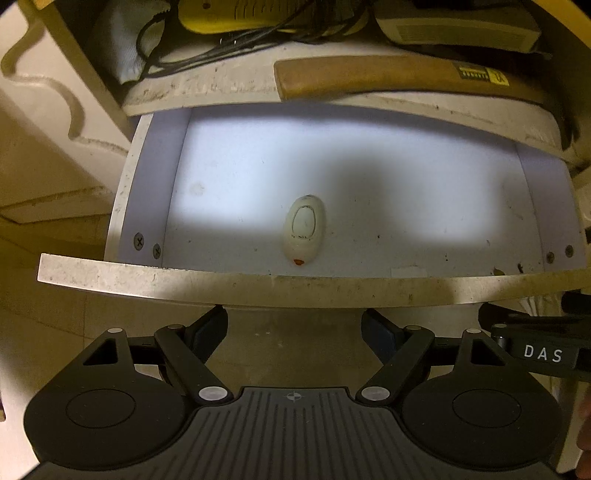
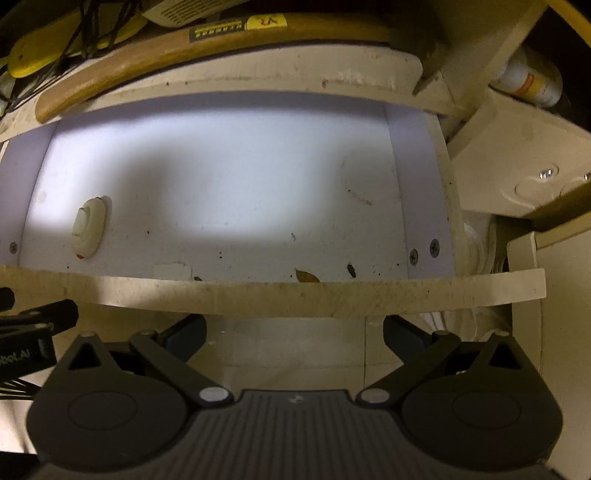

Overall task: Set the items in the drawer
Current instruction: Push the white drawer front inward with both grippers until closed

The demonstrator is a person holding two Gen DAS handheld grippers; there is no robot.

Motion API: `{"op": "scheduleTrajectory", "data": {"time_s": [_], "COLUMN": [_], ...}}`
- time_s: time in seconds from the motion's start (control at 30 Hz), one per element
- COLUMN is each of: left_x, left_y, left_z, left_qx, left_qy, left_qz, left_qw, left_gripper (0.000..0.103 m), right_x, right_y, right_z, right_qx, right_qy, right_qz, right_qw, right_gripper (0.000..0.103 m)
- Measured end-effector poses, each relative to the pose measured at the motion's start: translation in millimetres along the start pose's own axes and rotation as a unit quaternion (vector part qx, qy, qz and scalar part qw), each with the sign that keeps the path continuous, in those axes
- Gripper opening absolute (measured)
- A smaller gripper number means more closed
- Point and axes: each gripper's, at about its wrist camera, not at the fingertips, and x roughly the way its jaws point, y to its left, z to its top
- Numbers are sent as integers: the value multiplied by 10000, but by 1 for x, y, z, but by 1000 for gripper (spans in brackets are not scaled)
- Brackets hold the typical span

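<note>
An open drawer [image 1: 258, 284] with a pale, worn front edge shows in both views, also in the right wrist view [image 2: 295, 295]. A cream oval switch-like item [image 1: 304, 229] with an orange tip lies flat on the drawer floor; in the right wrist view it [image 2: 88, 229] lies at the left. My left gripper [image 1: 293, 328] is open and empty, just in front of and below the drawer front. My right gripper [image 2: 293, 332] is open and empty, likewise in front of the drawer.
On the shelf above the drawer lie a wooden handle with a yellow label [image 1: 388, 79], a yellow object with black cables [image 1: 229, 18] and a grey box [image 1: 458, 29]. A white bottle [image 2: 528, 79] lies at the upper right. A dry leaf [image 2: 306, 276] lies in the drawer.
</note>
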Motion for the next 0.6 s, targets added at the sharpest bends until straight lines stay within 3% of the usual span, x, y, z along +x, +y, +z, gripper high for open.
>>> {"op": "scheduleTrajectory", "data": {"time_s": [0.6], "left_x": [1], "left_y": [-2], "left_z": [35], "left_qx": [-12], "left_qy": [-389], "left_qz": [72], "left_qw": [9992], "left_gripper": [80], "right_x": [2], "right_y": [7], "right_z": [41], "right_qx": [-34], "right_qy": [-432], "right_qz": [-100], "right_qw": [9990], "right_gripper": [103]}}
